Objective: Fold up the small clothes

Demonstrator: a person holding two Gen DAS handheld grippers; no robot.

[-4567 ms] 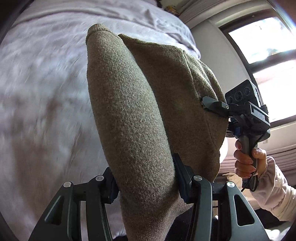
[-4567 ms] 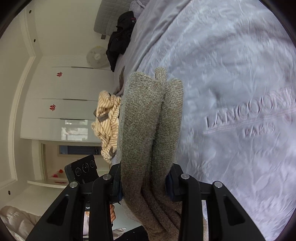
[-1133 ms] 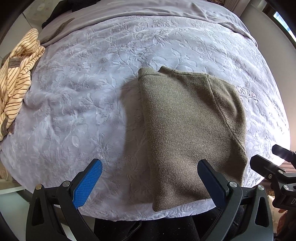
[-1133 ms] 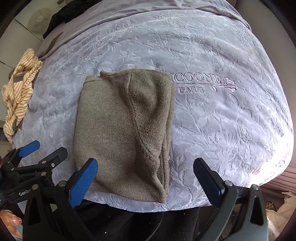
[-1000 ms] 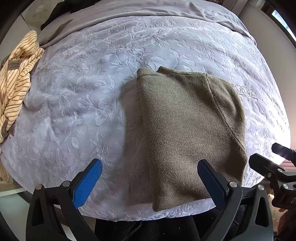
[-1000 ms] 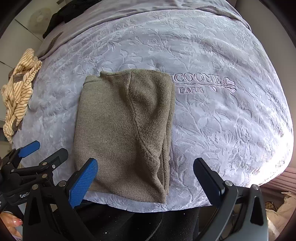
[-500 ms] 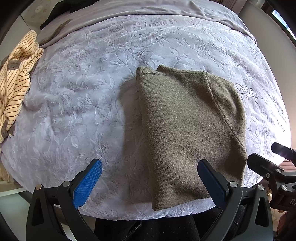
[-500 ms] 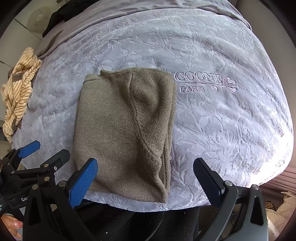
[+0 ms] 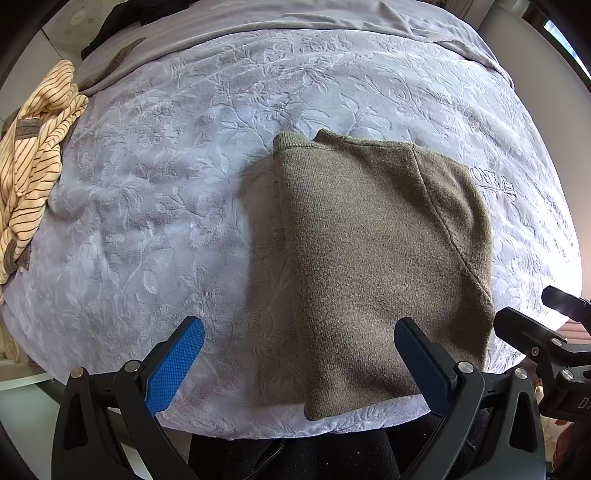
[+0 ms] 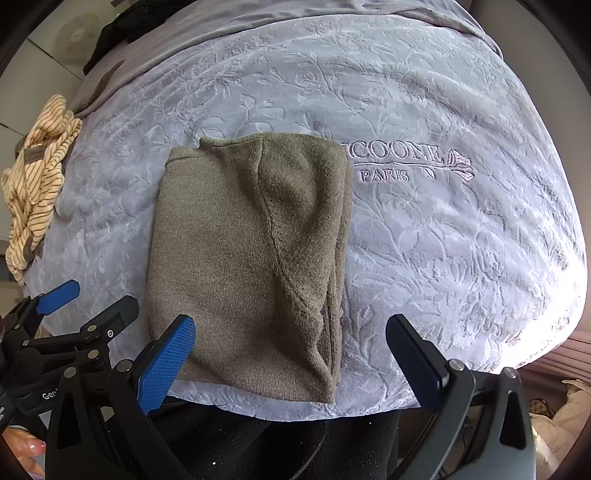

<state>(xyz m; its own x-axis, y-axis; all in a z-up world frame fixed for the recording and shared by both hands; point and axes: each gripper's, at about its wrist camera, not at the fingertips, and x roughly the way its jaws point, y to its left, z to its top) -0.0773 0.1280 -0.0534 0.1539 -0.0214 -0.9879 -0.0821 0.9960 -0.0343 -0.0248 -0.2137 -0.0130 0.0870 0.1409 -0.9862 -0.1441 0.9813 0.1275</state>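
Olive-green knitwear [image 9: 380, 266], folded into a compact rectangle, lies flat near the front edge of the bed [image 9: 184, 206], on a pale lilac bedspread embossed with a leafy pattern. In the right wrist view the folded piece [image 10: 240, 266] sits just left of embroidered lettering [image 10: 399, 164] on the spread, its right edge showing stacked layers and a diagonal seam crossing its top face.

Both tools hang above the near edge of the bed, apart from the cloth. The left gripper [image 9: 295, 362] stands wide, holding nothing, its blue-padded fingers [image 9: 173, 365] spread with one over bare bedspread and the other over the garment's lower right part. The right gripper [image 10: 291, 354] is likewise spread wide and empty, straddling the garment's lower right corner. Each tool shows at the edge of the other's view, side by side.

A cream striped garment [image 9: 33, 162] lies crumpled at the far left edge of the bed, well apart from the folded piece. Dark clothing [image 10: 122, 29] rests at the far end.
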